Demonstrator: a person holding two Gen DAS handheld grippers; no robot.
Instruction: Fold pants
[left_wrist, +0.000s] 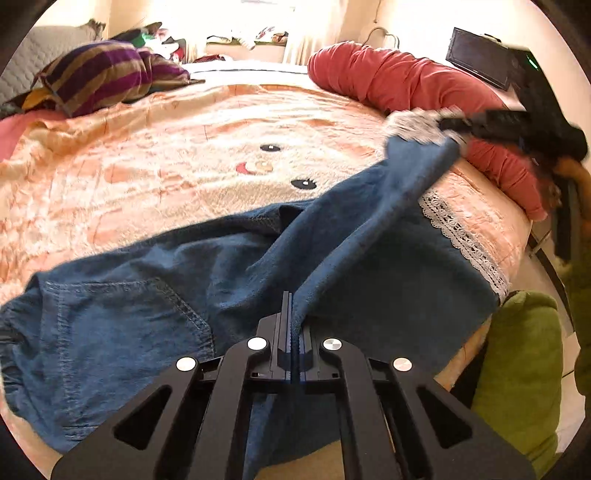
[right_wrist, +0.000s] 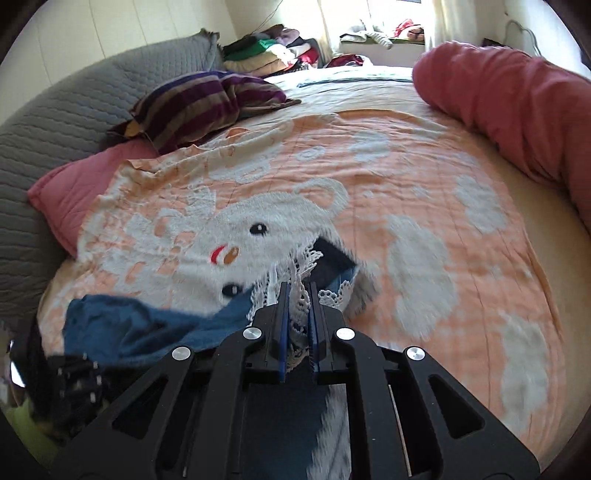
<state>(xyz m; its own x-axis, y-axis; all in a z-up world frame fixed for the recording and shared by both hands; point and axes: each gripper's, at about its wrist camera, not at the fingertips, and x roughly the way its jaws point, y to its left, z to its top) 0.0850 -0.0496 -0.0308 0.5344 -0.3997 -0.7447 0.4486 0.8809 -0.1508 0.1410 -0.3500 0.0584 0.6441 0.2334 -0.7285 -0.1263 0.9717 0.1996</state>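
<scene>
Two grips held the pants (left_wrist: 155, 280), spread on the bed (left_wrist: 147, 155): left gripper (left_wrist: 293, 332) clamped on a leg edge, right gripper (right_wrist: 298, 317) pinching the lace hem (right_wrist: 295, 291), seemingly lifted. Soft, limp denim; hems and waistband seemed the best holds.

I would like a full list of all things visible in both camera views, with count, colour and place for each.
pants: one, blue denim with white lace hems, spread on the bed, one leg lifted
blanket: one, peach with white bear, covering the bed
bolster: one, red, right bed edge
striped pillow: one, purple and tan, far left
grey quilted cushion: one, left
clothes pile: mixed colours, far end
left hand-held gripper: black, shut on denim
right hand-held gripper: black, shut on lace hem
</scene>
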